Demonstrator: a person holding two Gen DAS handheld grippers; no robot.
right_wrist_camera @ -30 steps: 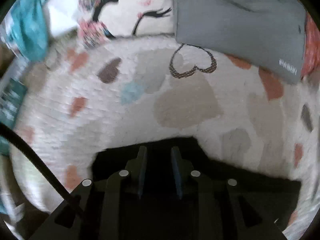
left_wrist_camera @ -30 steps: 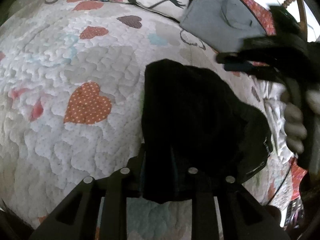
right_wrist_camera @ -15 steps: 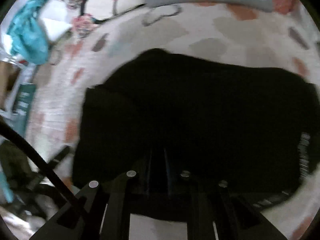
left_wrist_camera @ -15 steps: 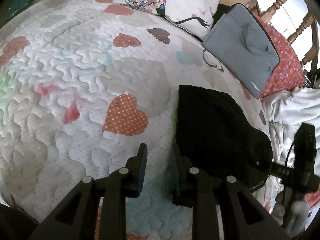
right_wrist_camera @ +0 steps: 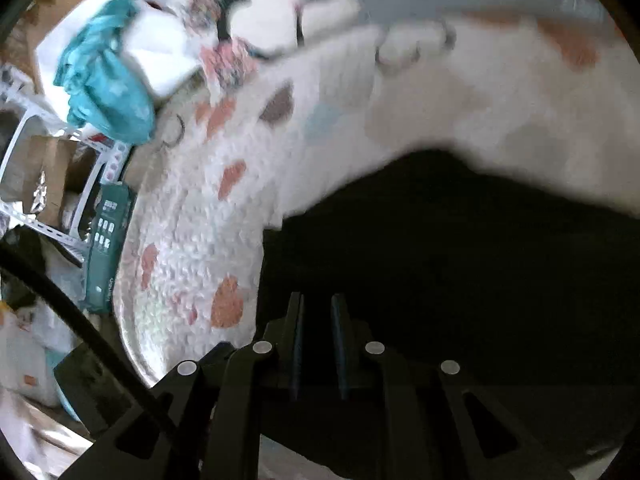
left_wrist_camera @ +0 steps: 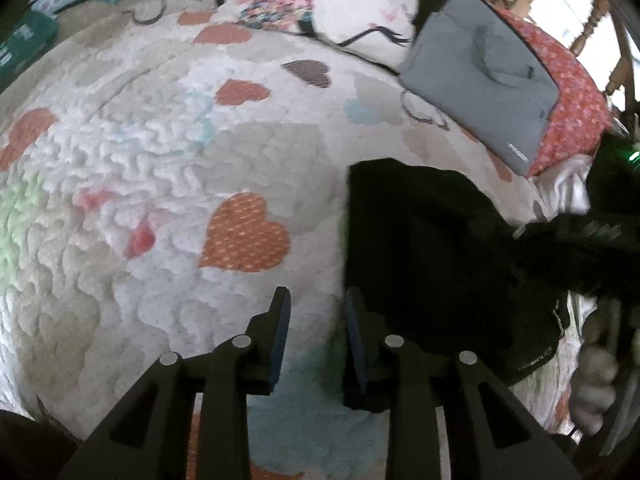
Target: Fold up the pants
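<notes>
We see the black pants (left_wrist_camera: 424,256) lying folded on the heart-patterned quilt (left_wrist_camera: 160,184), toward its right side, short of the grey bag (left_wrist_camera: 480,88) at the far edge. Our left gripper (left_wrist_camera: 316,308) hangs over bare quilt just left of the pants — its jaws are opening, nothing between them. Our right gripper (right_wrist_camera: 316,312) sits low over the pants with its fingers drawn narrow; dark cloth lies under and around them, but we cannot tell whether any is pinched — the frame is blurred. A teal cloth (right_wrist_camera: 108,92) lies beyond the quilt's far-left corner.
</notes>
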